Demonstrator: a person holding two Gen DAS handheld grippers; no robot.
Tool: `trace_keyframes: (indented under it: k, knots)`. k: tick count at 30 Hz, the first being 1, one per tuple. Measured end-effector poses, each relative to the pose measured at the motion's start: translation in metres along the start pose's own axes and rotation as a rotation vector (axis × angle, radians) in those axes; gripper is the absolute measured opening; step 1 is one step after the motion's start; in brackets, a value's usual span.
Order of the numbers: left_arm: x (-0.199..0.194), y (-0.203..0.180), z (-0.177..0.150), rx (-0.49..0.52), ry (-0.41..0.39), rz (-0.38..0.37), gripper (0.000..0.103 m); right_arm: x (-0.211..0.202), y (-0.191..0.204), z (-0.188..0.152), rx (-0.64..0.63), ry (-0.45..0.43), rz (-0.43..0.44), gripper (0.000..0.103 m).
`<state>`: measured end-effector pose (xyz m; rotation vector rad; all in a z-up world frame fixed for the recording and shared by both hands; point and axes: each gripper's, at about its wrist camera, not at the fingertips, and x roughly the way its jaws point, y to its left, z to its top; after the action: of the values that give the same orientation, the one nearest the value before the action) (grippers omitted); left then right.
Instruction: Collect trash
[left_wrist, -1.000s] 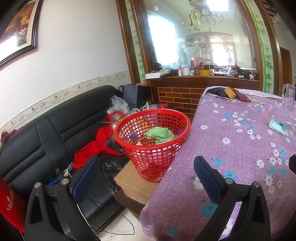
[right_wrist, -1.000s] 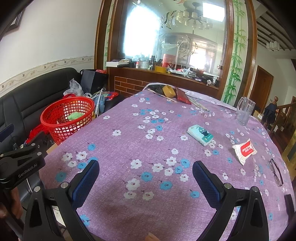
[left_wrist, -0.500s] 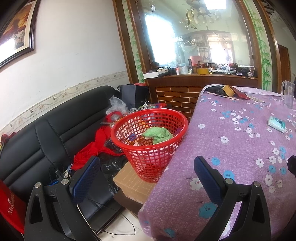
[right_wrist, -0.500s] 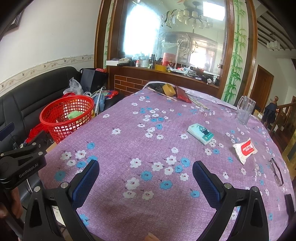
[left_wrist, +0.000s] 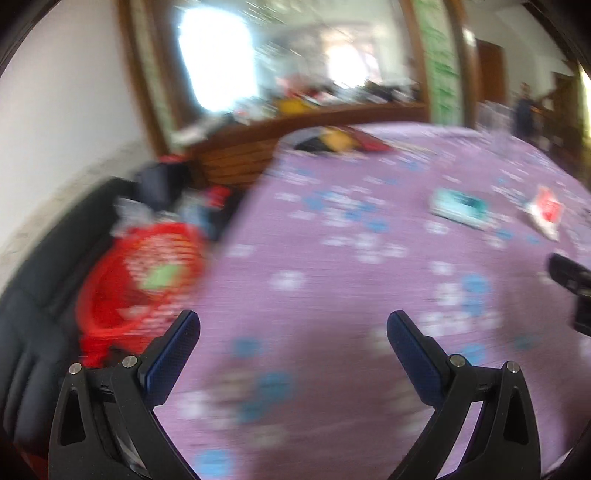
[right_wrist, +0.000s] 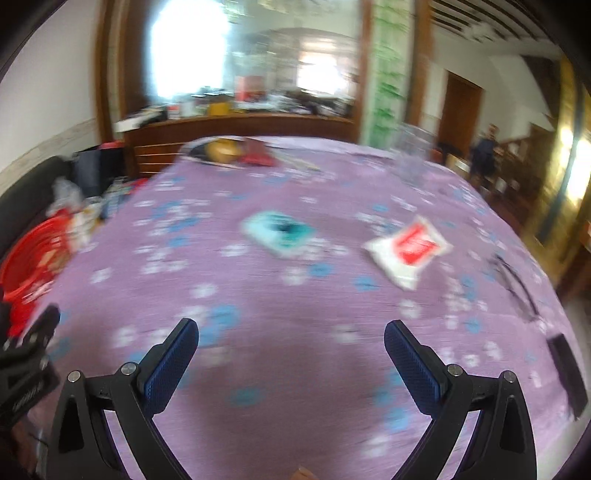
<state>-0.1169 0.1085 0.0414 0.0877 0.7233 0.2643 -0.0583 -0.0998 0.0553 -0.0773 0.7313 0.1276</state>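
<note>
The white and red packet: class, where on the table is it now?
In the right wrist view the white and red packet lies flat on the purple tablecloth, right of the teal tissue pack.

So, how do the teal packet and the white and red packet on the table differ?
The teal packet is teal with a dark middle; the white and red packet is white with a red patch. The teal packet lies left, the white and red packet right. Both lie flat on the purple tablecloth, apart and ungrasped.

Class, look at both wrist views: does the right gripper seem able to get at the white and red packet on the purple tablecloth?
Probably yes. The right gripper has its jaws open and empty, and only bare tablecloth lies between it and the packet.
</note>
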Motion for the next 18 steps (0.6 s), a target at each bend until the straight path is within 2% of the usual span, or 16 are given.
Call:
trace_keyframes:
  k: [4,8,12,16,18]
  knots:
    - [0.025,-0.056,0.017,0.053,0.090,-0.127,0.101,0.032,-0.046,0.006,0.054,0.068,-0.099,0.102]
    - [0.048,-0.101,0.027,0.082,0.154,-0.180,0.101,0.068,-0.075,0.008,0.029,0.156,-0.152,0.102]
    - [0.064,-0.117,0.033,0.094,0.204,-0.208,0.101,0.088,-0.089,0.011,0.060,0.209,-0.079,0.102]
    - [0.075,-0.117,0.038,0.078,0.234,-0.216,0.101,0.102,-0.093,0.011,0.075,0.258,-0.005,0.102]
    - [0.083,-0.117,0.040,0.066,0.259,-0.235,0.101,0.102,-0.098,0.012,0.107,0.255,0.019,0.102]
